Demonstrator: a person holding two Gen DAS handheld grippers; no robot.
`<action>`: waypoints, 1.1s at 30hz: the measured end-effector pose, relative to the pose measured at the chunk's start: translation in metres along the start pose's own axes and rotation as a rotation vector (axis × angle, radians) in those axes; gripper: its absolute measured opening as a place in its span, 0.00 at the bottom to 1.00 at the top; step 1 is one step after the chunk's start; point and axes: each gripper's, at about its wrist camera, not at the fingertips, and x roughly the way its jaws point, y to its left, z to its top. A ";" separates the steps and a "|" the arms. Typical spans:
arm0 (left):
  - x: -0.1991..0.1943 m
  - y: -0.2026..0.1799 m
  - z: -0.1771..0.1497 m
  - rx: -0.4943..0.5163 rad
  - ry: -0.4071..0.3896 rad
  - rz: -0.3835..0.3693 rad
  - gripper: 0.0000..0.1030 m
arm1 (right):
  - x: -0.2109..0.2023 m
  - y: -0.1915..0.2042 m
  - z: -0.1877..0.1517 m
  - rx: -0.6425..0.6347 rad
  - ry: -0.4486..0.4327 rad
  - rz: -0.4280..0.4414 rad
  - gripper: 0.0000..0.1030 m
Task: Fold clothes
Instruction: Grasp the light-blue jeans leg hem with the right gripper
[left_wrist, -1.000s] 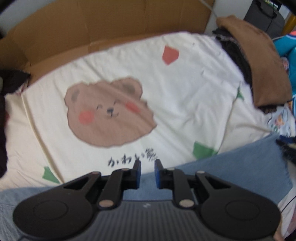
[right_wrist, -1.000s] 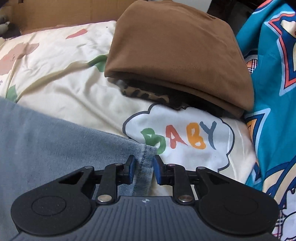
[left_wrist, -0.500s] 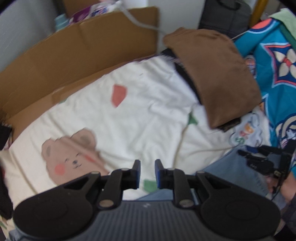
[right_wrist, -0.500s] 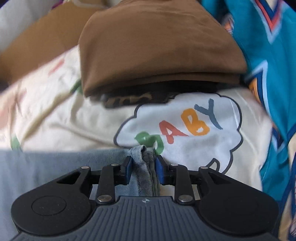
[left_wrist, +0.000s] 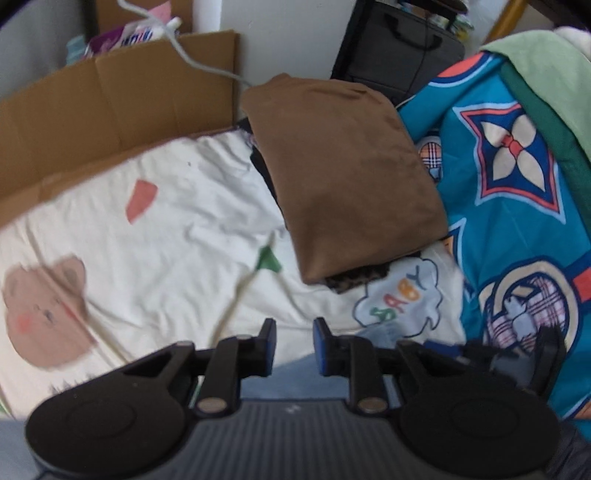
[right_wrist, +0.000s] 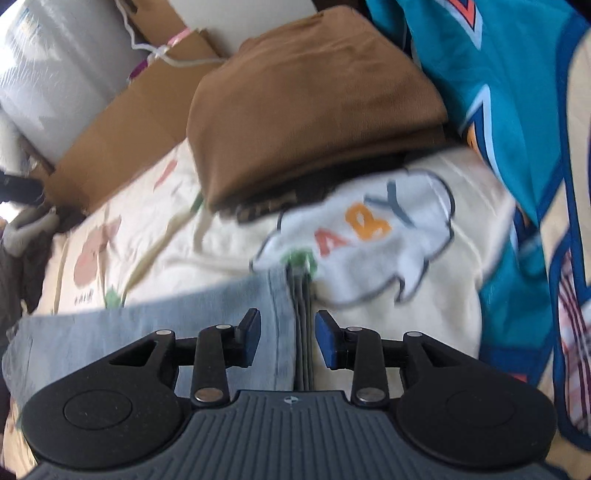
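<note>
A light blue denim garment lies across the cream printed bedsheet. My right gripper is shut on its bunched, layered edge, which pokes out past the fingertips toward the "BABY" cloud print. In the left wrist view a strip of the same denim sits at the base of my left gripper, whose jaws stand narrow on it. The right gripper shows blurred just to the right of the left one.
A folded brown garment tops a small pile, over dark and leopard-print cloth. A teal patterned blanket covers the right side. Flattened cardboard lines the back left, and a black bag stands behind the pile.
The left gripper has swung right, from the bear print toward the brown pile and the right gripper. The right gripper has lifted the denim edge, rolled sideways, and its jaws stand slightly wider.
</note>
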 end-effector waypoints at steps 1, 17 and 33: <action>0.002 -0.002 -0.004 -0.031 0.007 -0.007 0.22 | -0.001 0.000 -0.005 -0.004 0.012 0.002 0.38; 0.037 -0.021 -0.080 -0.117 0.134 -0.061 0.23 | 0.001 -0.014 -0.064 0.103 0.137 0.065 0.52; 0.048 -0.031 -0.100 -0.102 0.192 -0.066 0.24 | -0.003 -0.024 -0.052 0.205 0.122 0.271 0.50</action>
